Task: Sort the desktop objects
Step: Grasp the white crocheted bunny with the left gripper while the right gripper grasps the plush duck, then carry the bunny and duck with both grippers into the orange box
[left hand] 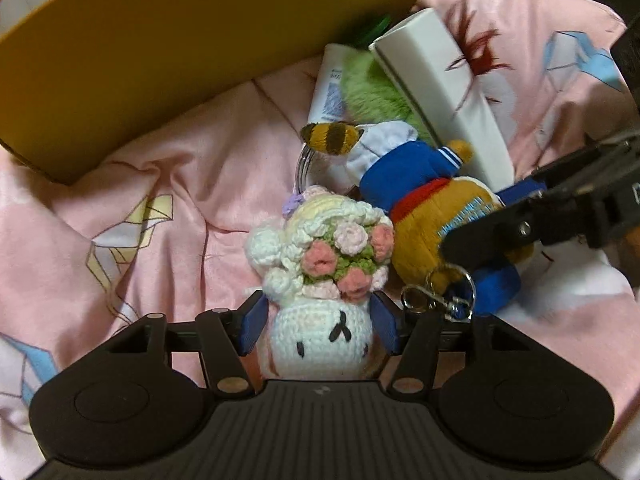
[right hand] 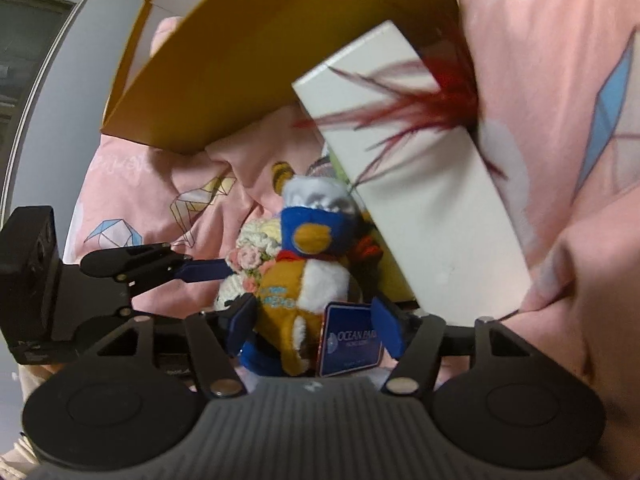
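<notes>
A white crochet bunny doll (left hand: 320, 300) with a pink flower bouquet lies on the pink cloth (left hand: 152, 208). My left gripper (left hand: 318, 322) has its blue pads on both sides of the doll's head, shut on it. A plush sailor toy (left hand: 432, 204) in orange and blue lies to its right. My right gripper (right hand: 314, 330) closes around that plush toy (right hand: 304, 276) and its blue OCEAN PARK tag (right hand: 352, 338). The right gripper's finger also shows in the left wrist view (left hand: 520, 216), pressed on the plush. The left gripper shows at the left of the right wrist view (right hand: 200, 270).
A yellow cardboard box (left hand: 168, 48) stands tilted at the back left. A long white box (left hand: 444, 84) leans behind the toys, over a green fuzzy item (left hand: 372, 88) and a white tube (left hand: 330, 84). A striped bee charm (left hand: 332, 138), metal key rings (left hand: 440, 292) and a red feather (right hand: 420, 108) lie close by.
</notes>
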### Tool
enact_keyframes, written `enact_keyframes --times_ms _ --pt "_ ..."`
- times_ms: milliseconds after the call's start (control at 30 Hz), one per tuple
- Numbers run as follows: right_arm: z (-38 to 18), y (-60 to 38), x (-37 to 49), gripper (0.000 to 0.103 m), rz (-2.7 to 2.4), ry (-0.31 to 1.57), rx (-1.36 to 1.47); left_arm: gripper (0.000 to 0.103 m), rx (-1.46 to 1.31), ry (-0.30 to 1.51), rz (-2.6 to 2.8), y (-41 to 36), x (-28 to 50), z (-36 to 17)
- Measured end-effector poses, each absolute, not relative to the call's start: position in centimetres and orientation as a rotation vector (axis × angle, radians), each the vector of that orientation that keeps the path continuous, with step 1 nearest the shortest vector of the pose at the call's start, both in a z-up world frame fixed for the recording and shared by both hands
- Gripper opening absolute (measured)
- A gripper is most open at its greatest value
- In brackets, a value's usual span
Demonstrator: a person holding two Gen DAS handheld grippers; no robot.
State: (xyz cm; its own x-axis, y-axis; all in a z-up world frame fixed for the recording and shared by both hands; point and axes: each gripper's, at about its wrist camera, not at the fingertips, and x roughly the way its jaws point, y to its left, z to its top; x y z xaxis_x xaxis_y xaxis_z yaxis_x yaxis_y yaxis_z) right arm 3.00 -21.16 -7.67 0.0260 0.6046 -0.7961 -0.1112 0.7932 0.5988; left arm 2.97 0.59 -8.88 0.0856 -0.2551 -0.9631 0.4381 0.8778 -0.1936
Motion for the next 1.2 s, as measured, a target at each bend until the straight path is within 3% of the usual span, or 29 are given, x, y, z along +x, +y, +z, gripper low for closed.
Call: enact_keyframes --times_ms 133,300,500,1200 --pt "-9.0 -21.1 3.4 0.068 0.586 1.481 0.465 0.061 0.123 1.421 -0.51 1.1 3.0 -9.6" --pt "-8.8 -20.9 3.1 0.054 0.621 1.449 0.433 0.053 0.042 1.397 -0.482 2.3 2.4 -9.4" --pt "-6.4 -21.3 2.3 0.05 0.659 1.36 0.385 0.048 -0.101 1.351 -0.434 4.6 1.2 -7.9" --pt "7.7 -22.3 4.5 0.05 0.753 0.862 0.373 0.046 -0.375 0.846 -0.398 9.9 1.8 8.4"
